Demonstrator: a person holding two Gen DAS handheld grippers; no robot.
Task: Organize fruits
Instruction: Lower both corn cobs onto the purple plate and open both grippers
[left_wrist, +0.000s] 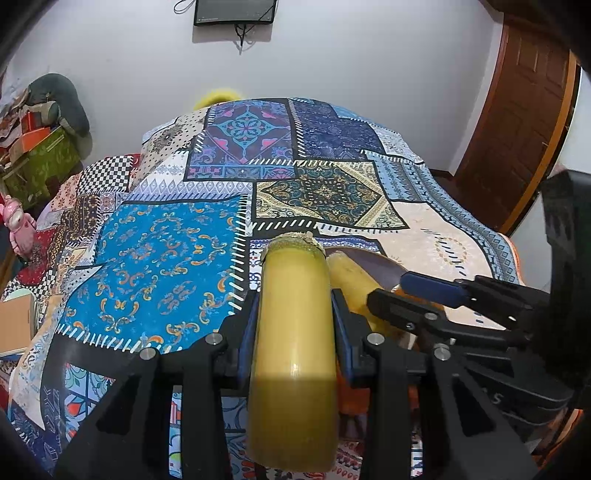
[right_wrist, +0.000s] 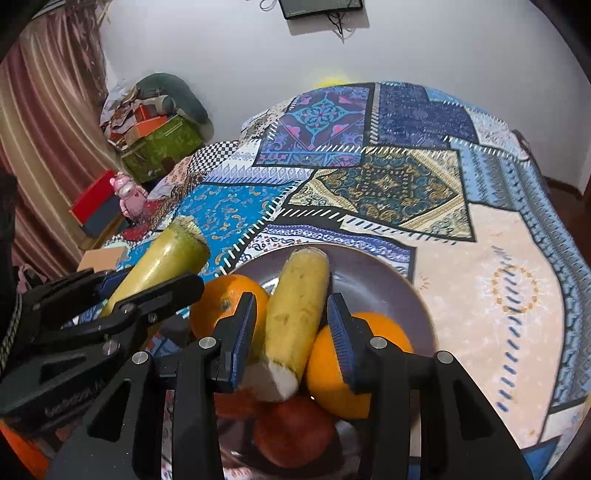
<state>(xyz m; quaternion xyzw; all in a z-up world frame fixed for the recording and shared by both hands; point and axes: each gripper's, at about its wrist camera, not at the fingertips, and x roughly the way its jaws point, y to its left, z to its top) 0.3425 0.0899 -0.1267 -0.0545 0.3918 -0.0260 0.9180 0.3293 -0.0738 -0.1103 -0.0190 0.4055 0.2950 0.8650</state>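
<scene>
My left claw (left_wrist: 293, 325) is clamped on a smooth yellow-green sugarcane-like stalk piece (left_wrist: 293, 332), its blue pads pressed to both sides, the cut fibrous end pointing away from me toward twelve o'clock. I judge the step in hand is carrying this piece to the dish, so I want the grip kept firm and level: the skin looks glossy and could slide lengthwise if I tilt it.

My right claw (right_wrist: 291, 332) stands apart, its jaws straddling a paler yellow spotted stalk piece (right_wrist: 295, 317) that lies in the round dark purple plate (right_wrist: 384, 280). I cannot tell whether the pads touch it; there seems to be a gap on each side. One orange (right_wrist: 221, 306) sits at its ten o'clock, a second orange (right_wrist: 347, 365) at its four o'clock, and a reddish round fruit (right_wrist: 291, 432) sits nearest me at six o'clock.

The plate is crowded. To place well, I would bring the held piece in from nine o'clock and lay it parallel to the resting stalk, in the gap beside the first orange, lowering until it bears weight before opening. The right claw is close to the left one, so I would draw it clear first to avoid a knock.

Beyond, the patchwork bedspread (left_wrist: 166, 258) runs to twelve o'clock, soft and uneven, so the plate may tip.
</scene>
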